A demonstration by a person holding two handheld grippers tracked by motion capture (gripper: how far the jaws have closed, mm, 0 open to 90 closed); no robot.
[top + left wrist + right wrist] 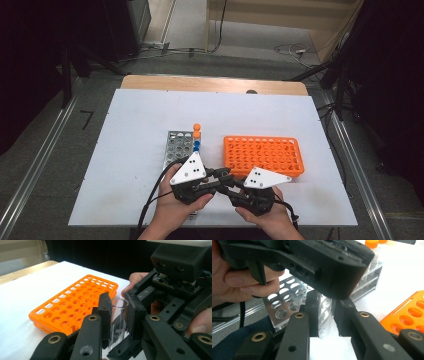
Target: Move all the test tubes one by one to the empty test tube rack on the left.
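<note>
- Your left gripper (212,181) and right gripper (227,182) meet tip to tip at the near edge of the white table (140,115), around 6 o'clock in the high view.
- Both are on the same thing, a bare glass test tube (119,320).
- Left gripper view: your left gripper (119,302) is clenched on the tube, a pad flat against each side of the glass. The tube's long axis runs 12 to 6, and the open mouth at 12 stands just above the pad tops.
- Right gripper view: your right gripper (327,301) also has its jaws closed against the tube (325,315). The rounded bottom hangs at 6, just clear of the pads, above the table. The grip looks tight, but the left gripper's body hides the top of the contact.
- Key relation: the two grips cross on one upright tube, with each claw's pads on a different pair of faces. I read this as a handover, so one claw has to let go before the other can carry.
- Orange rack (262,155): about 1 o'clock from the claws and just beyond them. All its holes look empty.
- Metal rack (179,142): about 11 o'clock, with capped tubes (196,135) along its far right edge.
- Either hand is close enough. The right is nearer the orange rack, the left nearer the metal one.
- Keep the tube's axis vertical once one claw lets go, because a tilt would spoil the drop into a hole.
</note>
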